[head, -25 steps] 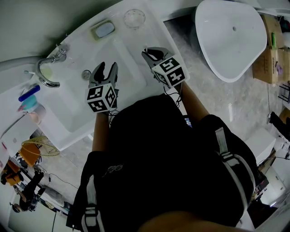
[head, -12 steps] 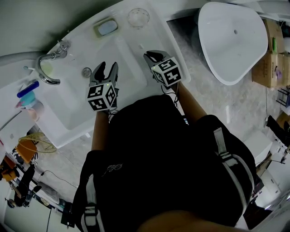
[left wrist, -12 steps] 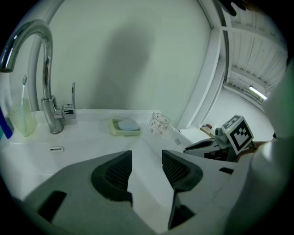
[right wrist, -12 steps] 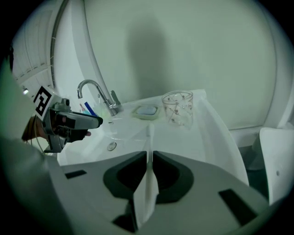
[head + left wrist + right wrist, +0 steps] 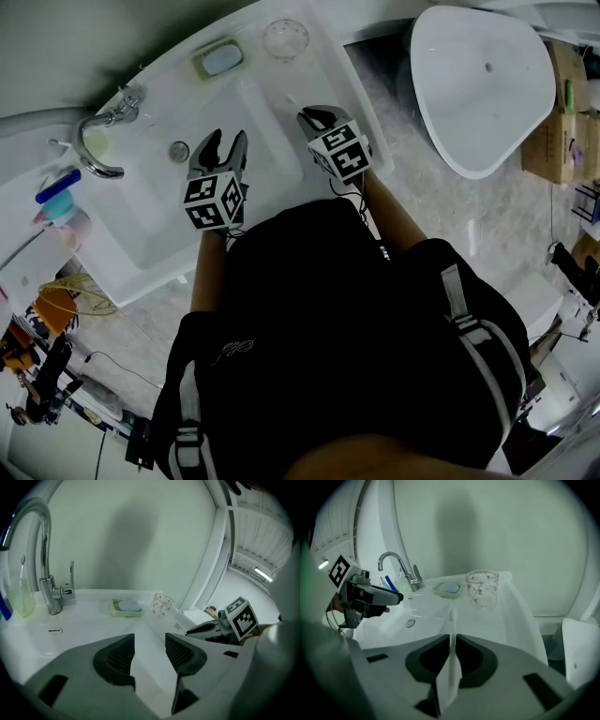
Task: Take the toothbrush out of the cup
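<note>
My right gripper (image 5: 451, 654) is shut on a white toothbrush (image 5: 451, 634), whose head sticks out forward past the jaws over the sink's right rim. The clear cup (image 5: 482, 588) with small red dots stands empty at the sink's back right corner, apart from the brush. From the head view the cup (image 5: 285, 37) is well beyond the right gripper (image 5: 315, 117). Over the basin, my left gripper (image 5: 221, 148) hangs open with nothing between its pads (image 5: 115, 656).
A chrome faucet (image 5: 101, 141) stands at the sink's left, with the drain (image 5: 179, 151) below it. A green soap dish (image 5: 218, 59) with a blue bar sits at the back. Blue items (image 5: 58, 191) stand at the far left. A white tub (image 5: 478, 75) lies to the right.
My right gripper has sunk a little toward the sink's right rim, still holding the toothbrush. The left gripper has stayed put.
</note>
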`<state>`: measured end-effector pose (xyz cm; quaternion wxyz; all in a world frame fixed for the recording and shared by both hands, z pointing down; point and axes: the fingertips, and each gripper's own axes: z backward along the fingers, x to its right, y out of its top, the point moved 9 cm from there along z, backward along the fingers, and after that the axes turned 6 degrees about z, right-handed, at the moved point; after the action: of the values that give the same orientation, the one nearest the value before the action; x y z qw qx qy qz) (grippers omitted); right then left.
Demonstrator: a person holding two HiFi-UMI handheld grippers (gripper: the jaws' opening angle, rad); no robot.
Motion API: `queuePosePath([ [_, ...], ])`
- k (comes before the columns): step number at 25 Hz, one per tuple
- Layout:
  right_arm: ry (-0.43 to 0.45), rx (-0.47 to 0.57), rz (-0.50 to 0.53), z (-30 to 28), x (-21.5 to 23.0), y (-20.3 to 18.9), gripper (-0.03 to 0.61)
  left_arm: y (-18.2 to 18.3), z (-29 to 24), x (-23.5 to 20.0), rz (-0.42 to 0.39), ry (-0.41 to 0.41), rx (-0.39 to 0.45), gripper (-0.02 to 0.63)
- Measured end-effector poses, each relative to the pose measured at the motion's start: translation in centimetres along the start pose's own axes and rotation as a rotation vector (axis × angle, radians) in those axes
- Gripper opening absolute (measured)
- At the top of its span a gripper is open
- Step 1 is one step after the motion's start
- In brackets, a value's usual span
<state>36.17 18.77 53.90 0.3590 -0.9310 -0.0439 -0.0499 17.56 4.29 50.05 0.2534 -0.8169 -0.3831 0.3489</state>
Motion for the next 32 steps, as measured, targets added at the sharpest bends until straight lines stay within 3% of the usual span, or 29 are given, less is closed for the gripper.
queuePosePath([
  [9, -0.028, -0.005, -0.020, 0.1, 0.9, -0.5, 0.052, -0.1, -0.6, 0.3, -0.006, -0.002, -0.011, 0.206],
  [13, -0.045, -0.015, -0.033, 0.1, 1.4, -0.8, 0.128, 0.0, -0.8, 0.5, -0.009, -0.003, -0.016, 0.206],
  [16, -0.052, -0.017, -0.026, 0.2, 1.5, -1.0, 0.140, -0.1, -0.9, 0.5, -0.010, -0.002, -0.018, 0.206],
  [32, -0.052, 0.005, -0.030, 1.2, 1.7, -0.7, 0.140, 0.3, -0.5, 1.2, -0.009, 0.014, -0.047, 0.207],
])
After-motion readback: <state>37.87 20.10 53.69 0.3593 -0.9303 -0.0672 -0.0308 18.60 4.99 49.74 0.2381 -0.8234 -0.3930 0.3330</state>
